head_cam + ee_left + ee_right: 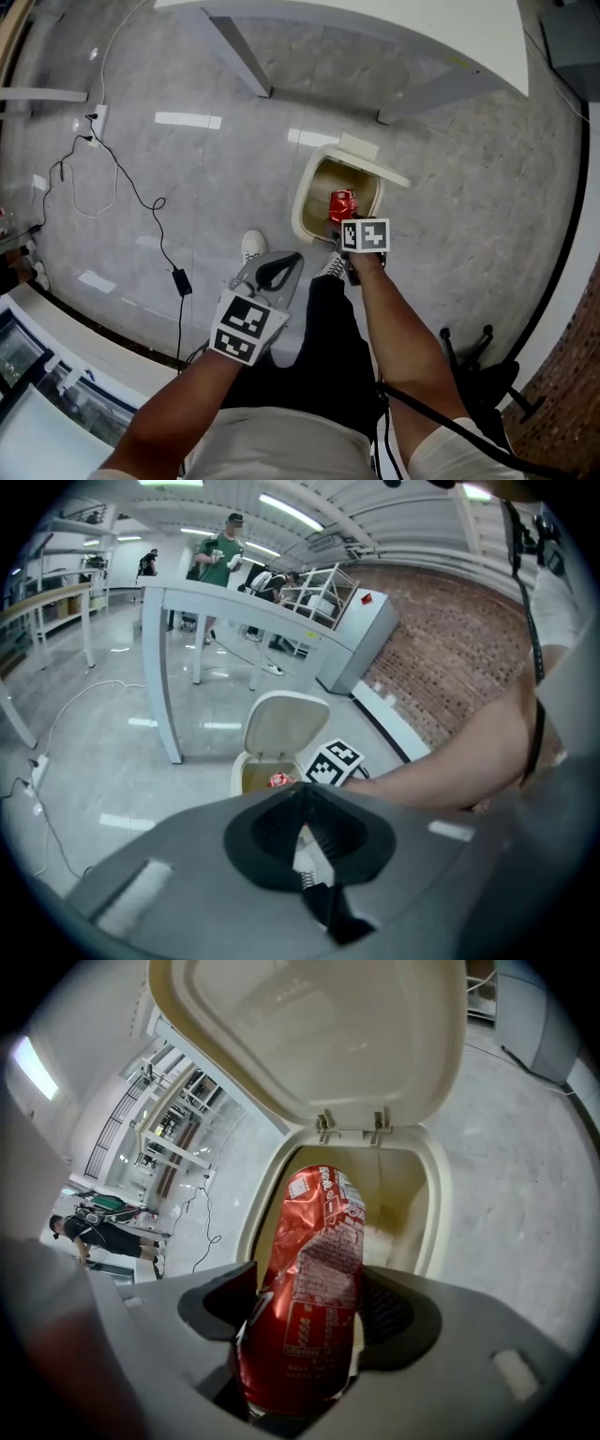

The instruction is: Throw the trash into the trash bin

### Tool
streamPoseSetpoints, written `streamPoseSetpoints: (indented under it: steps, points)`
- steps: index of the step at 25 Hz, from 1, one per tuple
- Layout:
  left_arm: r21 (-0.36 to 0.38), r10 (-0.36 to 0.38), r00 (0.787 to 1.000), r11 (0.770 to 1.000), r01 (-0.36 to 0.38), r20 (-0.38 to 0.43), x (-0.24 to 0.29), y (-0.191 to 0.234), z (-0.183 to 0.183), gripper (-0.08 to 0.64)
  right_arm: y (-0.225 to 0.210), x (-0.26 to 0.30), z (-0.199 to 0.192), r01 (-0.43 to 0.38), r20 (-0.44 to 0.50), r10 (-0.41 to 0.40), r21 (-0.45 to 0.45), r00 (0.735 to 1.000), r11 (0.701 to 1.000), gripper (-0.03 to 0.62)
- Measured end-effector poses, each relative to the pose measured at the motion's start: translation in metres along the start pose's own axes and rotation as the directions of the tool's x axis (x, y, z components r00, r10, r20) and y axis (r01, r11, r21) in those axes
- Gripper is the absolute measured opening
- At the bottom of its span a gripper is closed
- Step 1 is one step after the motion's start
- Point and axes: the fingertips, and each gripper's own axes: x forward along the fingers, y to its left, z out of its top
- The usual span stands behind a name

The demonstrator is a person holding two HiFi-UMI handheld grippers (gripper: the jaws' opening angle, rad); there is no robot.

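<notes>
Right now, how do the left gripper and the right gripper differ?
The right gripper grips a crushed red can; the left gripper is shut on nothing. The right gripper is above the open trash bin; the left gripper is off to the side of it, above the floor. Both point downward.

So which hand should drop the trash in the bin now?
Right. The right gripper grips the red trash directly over the open bin; the left gripper is shut, empty and farther back.
</notes>
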Motion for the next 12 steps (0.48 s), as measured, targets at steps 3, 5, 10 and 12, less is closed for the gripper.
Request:
streamPoseSetpoints:
  steps: [3, 5, 10, 12]
  points:
    - [-0.017, 0.002, 1.000, 1.000, -0.002, -0.010, 0.004, 0.000, -0.007, 0.008, -0.005, 0.010, 0.001, 0.005, -0.017, -0.006, -0.015, 1.000, 1.000, 0.325]
    - [-0.027, 0.003, 1.000, 1.000, -0.003, -0.011, 0.009, 0.001, -0.009, 0.008, -0.009, 0.016, 0.003, 0.010, -0.026, -0.011, -0.022, 1.000, 1.000, 0.325]
    - [-0.054, 0.009, 1.000, 0.999, -0.009, -0.004, 0.013, 0.003, -0.014, 0.008, -0.020, 0.028, 0.011, 0.047, -0.028, -0.049, -0.073, 0.998, 0.996, 0.325]
    - [-0.062, 0.013, 1.000, 0.998, -0.013, -0.006, 0.014, 0.004, -0.017, 0.008, -0.024, 0.029, 0.015, 0.078, -0.018, -0.081, -0.117, 0.997, 0.990, 0.325]
